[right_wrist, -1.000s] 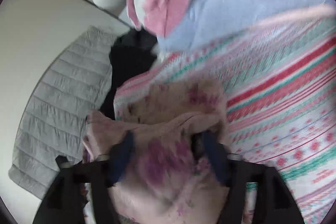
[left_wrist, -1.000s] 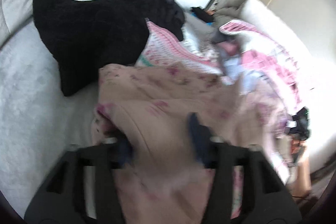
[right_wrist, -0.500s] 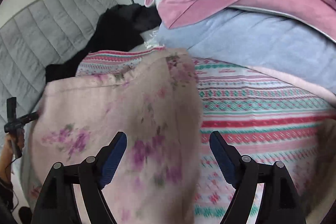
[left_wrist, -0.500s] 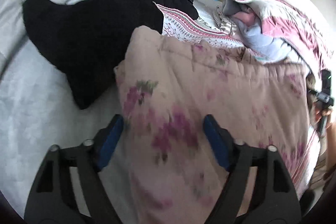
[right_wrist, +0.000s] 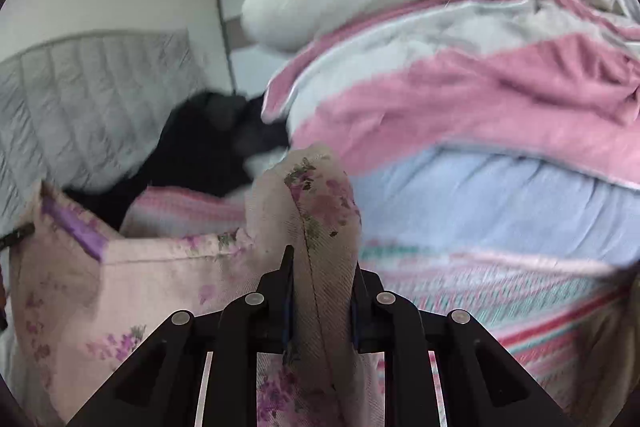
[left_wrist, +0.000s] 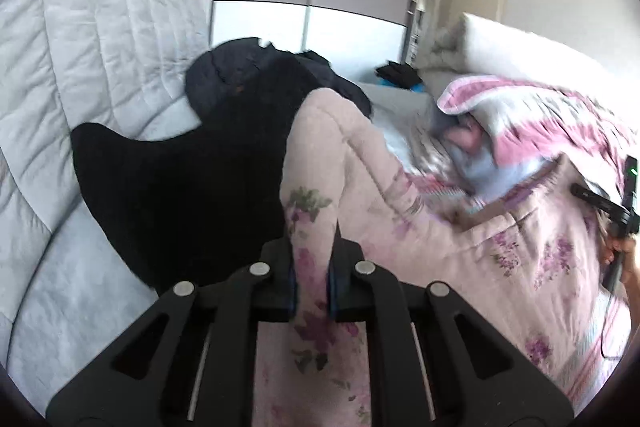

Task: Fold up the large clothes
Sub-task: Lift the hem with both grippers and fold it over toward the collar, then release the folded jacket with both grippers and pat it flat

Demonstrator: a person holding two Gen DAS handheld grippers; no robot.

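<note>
Both grips have only just been taken: the left hand-held gripper (left_wrist: 311, 283) has just been closing and now pinches a bunched edge of the floral garment (left_wrist: 500, 267), and the right hand-held gripper (right_wrist: 320, 301) has likewise just closed on another gathered part of it. To fold well, I would lift both pinches evenly, draw the cloth taut between them, and lay it over without snagging the black garment (left_wrist: 192, 187) to the left. The piece is pale pink, quilted, printed with purple flowers, and lies rumpled on the bed (left_wrist: 80, 287), near the striped bedding (right_wrist: 500, 291).
</note>
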